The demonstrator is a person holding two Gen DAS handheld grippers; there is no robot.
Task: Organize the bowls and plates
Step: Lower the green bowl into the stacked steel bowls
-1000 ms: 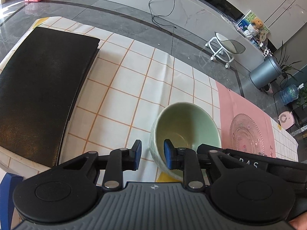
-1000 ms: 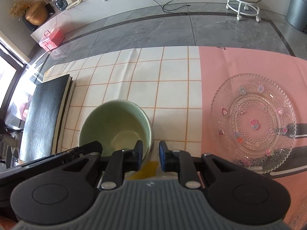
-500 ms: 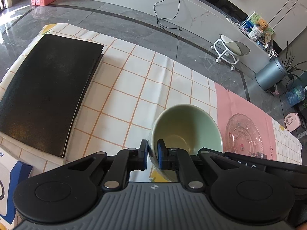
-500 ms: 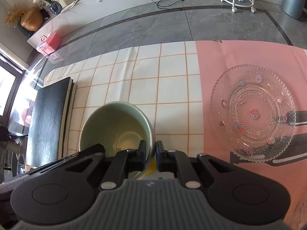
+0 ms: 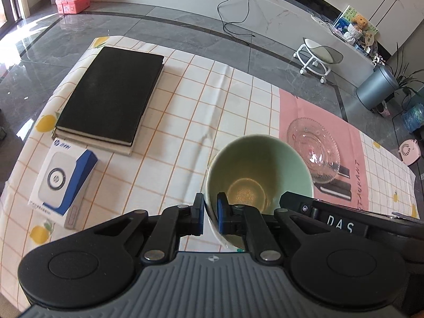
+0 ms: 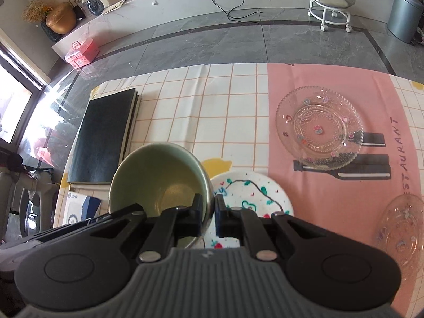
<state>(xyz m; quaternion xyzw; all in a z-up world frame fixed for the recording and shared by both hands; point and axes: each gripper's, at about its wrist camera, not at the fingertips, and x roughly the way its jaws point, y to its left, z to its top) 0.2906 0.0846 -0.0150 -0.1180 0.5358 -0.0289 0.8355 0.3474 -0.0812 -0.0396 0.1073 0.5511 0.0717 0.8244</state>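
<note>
A pale green bowl [image 5: 259, 169] hangs above the table, held by both grippers. My left gripper [image 5: 210, 209] is shut on its left rim, one pad inside and one outside. My right gripper [image 6: 209, 212] is shut on the opposite rim of the green bowl [image 6: 159, 177]. Below it, a white plate with coloured drawings [image 6: 254, 196] lies on the checked cloth. A clear glass plate [image 6: 318, 124] rests on the pink mat [image 6: 331, 185]; the same glass plate [image 5: 312, 143] shows in the left wrist view. Another glass dish [image 6: 400, 228] sits at the right edge.
A black book [image 5: 111, 92] lies at the left of the table, with a white and blue box [image 5: 63, 182] in front of it. Beyond the far table edge are grey floor, a white stool [image 5: 315, 55] and a grey bin [image 5: 376, 87].
Both grippers closed on the green bowl's rim and lifted it off the table. The painted white plate, the blue box and more of the table have come into view below.
</note>
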